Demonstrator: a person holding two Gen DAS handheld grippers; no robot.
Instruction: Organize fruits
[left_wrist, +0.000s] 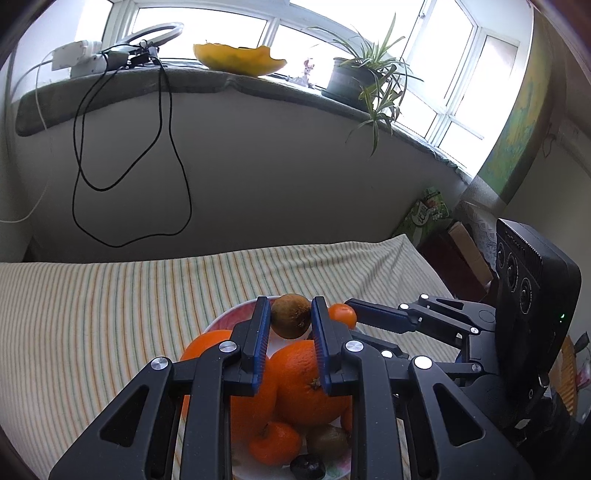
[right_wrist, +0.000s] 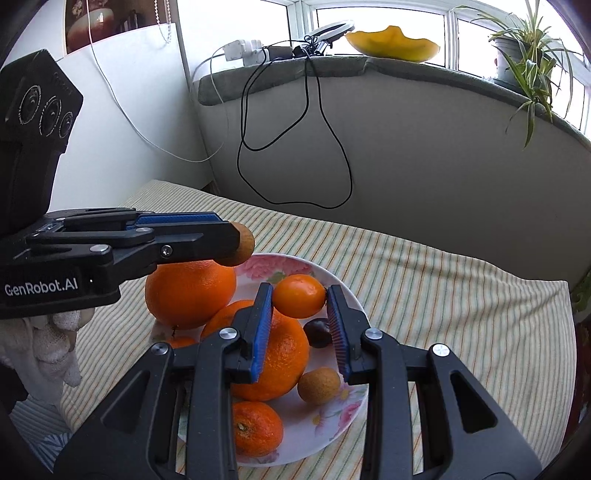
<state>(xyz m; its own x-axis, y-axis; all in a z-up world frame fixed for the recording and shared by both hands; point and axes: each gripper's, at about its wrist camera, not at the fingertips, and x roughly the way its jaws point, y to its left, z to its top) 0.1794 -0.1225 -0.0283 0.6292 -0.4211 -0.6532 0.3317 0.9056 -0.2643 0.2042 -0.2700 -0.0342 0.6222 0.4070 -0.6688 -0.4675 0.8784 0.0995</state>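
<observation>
1. The left wrist view shows the left gripper (left_wrist: 290, 319) clamped on a brown kiwi (left_wrist: 291, 316), blue pads pressing on both its sides; the kiwi's long axis runs roughly upright in this view, its top above the fingertips.
2. The right wrist view alone shows that kiwi (right_wrist: 242, 246) from the side, sticking out past the left gripper's (right_wrist: 231, 236) tips and hanging above a large orange (right_wrist: 189, 292) at the plate's left edge.
3. The same view shows the right gripper (right_wrist: 300, 301) holding a small mandarin (right_wrist: 299, 295) between its pads, over the flowered plate (right_wrist: 352, 295); its shape is round, with no clear long axis.
4. Only the right view gives the plate whole: a second big orange (right_wrist: 284, 354), another mandarin (right_wrist: 256, 428), a second, paler kiwi (right_wrist: 318, 384) and a dark round fruit (right_wrist: 318, 333).
5. In the left view, the right gripper (left_wrist: 351, 314) enters from the right, the mandarin (left_wrist: 342, 314) at its tip.
6. The plate stands on a striped cloth (right_wrist: 443, 302).
</observation>
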